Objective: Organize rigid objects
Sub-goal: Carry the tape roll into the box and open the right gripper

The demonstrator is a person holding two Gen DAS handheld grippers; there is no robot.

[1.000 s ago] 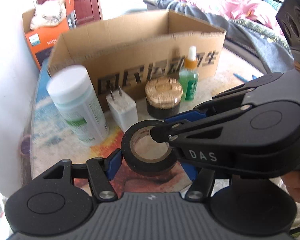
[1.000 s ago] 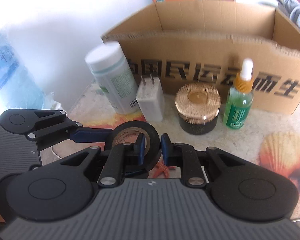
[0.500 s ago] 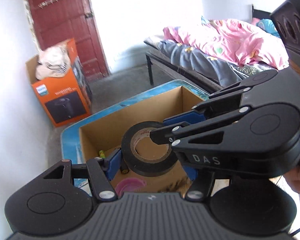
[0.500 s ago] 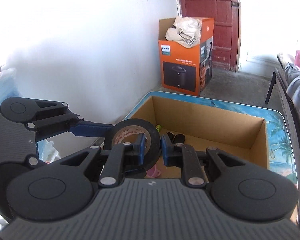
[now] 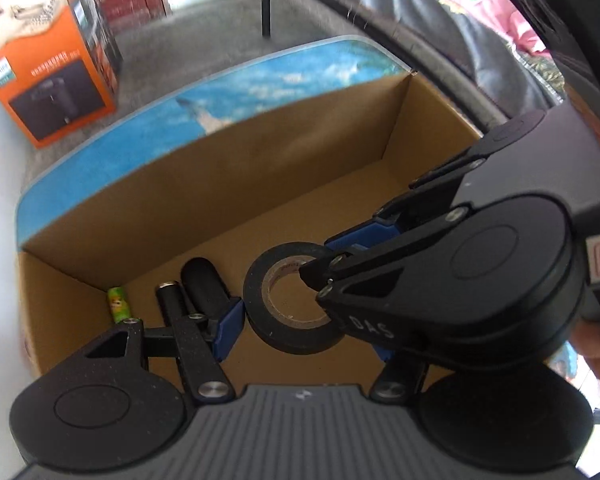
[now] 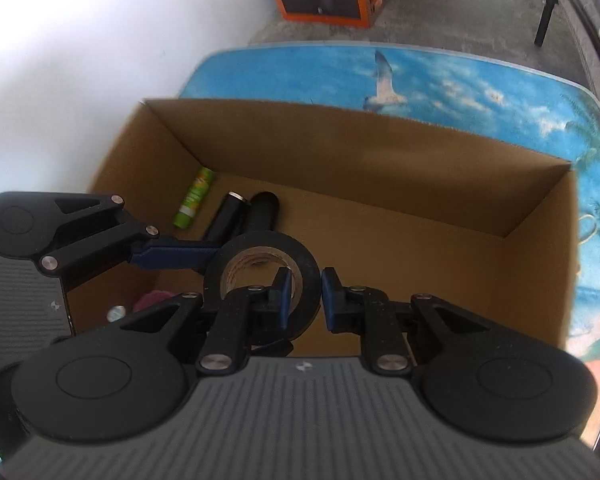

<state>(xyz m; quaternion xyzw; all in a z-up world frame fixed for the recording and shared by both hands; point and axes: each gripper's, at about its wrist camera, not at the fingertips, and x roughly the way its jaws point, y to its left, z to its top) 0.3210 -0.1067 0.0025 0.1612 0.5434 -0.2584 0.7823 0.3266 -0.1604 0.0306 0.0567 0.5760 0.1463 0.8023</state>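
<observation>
A black roll of tape hangs above the open cardboard box. My left gripper clamps the roll across its outside. My right gripper grips the roll's wall, one finger through the hole and one outside. In the right wrist view the left gripper's blue finger touches the roll's left side. On the box floor lie a green tube, a black cylinder and a thinner black tube.
The box stands on a table with a blue sky and gull print. An orange carton stands on the grey floor beyond. A bed is at the right. Something pink lies low in the box.
Both grippers have carried the tape up from the table, over the box's front wall, and now tilt down over its inside. Both grips are unchanged.
</observation>
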